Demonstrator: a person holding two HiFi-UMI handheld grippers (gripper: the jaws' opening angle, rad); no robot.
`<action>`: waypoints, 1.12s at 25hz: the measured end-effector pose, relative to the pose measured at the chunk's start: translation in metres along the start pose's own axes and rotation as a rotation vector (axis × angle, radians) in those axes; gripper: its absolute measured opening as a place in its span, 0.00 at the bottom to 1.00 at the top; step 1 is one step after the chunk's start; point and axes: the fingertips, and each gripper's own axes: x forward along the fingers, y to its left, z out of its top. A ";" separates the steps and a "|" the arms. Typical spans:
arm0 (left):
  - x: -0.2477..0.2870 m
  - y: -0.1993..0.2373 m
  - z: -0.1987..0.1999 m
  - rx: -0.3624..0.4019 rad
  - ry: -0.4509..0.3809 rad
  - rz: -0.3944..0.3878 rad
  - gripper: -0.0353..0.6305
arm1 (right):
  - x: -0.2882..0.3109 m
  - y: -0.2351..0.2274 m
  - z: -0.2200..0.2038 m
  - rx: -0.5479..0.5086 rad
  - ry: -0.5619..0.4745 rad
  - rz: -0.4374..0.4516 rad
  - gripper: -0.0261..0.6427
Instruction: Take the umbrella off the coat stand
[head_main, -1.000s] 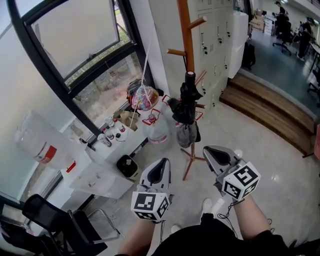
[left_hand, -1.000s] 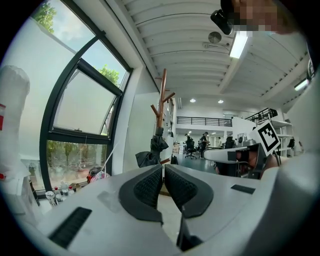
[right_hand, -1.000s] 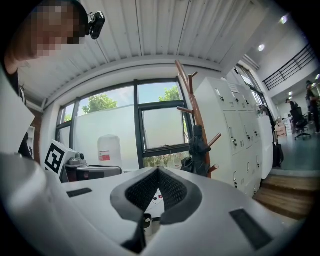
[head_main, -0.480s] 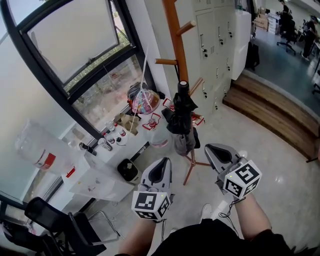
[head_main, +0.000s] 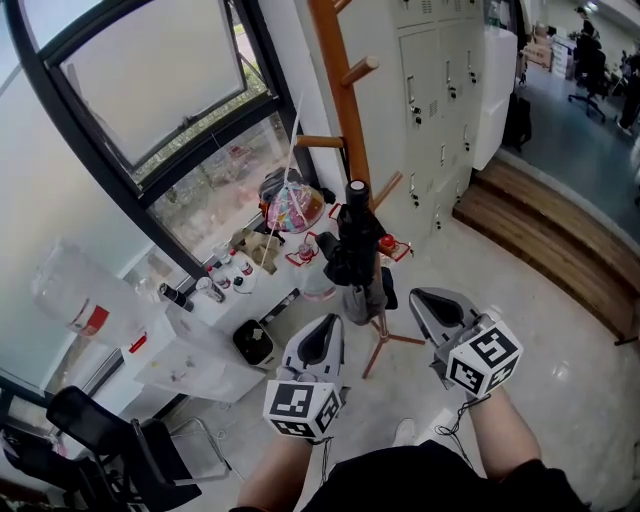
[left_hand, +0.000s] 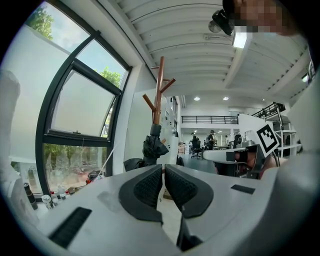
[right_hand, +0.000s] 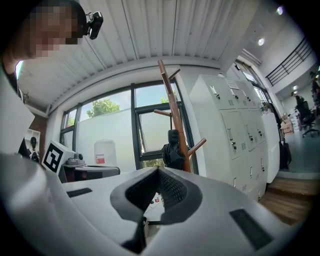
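A black folded umbrella (head_main: 357, 250) hangs upright against the orange wooden coat stand (head_main: 338, 100), below its pegs. Both grippers are held level in front of the stand, apart from it. My left gripper (head_main: 322, 328) is shut with nothing between its jaws. In the left gripper view the umbrella (left_hand: 153, 147) and the stand (left_hand: 159, 90) show just above the shut left gripper (left_hand: 163, 169). My right gripper (head_main: 424, 298) is also shut and empty, to the right of the stand's foot. In the right gripper view the umbrella (right_hand: 173, 149) hangs on the stand (right_hand: 171, 107) beyond the right gripper (right_hand: 159, 171).
A large dark-framed window (head_main: 150, 130) fills the left. Below it stands a white table (head_main: 200, 340) with small bottles, and bags (head_main: 290, 210) lie on the floor by the stand. White lockers (head_main: 440, 90) line the wall behind, with a wooden step (head_main: 540, 240) to the right. A black chair (head_main: 110, 440) sits at lower left.
Both grippers have moved forward towards the coat stand, so the stand and umbrella lie closer and further left in the head view. Both stay shut.
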 end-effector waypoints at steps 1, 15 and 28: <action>0.003 -0.001 0.001 0.001 0.000 0.003 0.09 | 0.000 -0.003 0.001 0.000 0.000 0.003 0.12; 0.032 -0.017 0.007 0.005 -0.013 0.046 0.09 | -0.002 -0.032 0.009 -0.009 0.006 0.053 0.12; 0.038 -0.016 0.008 0.027 -0.015 0.076 0.10 | -0.004 -0.036 0.004 -0.003 0.014 0.075 0.12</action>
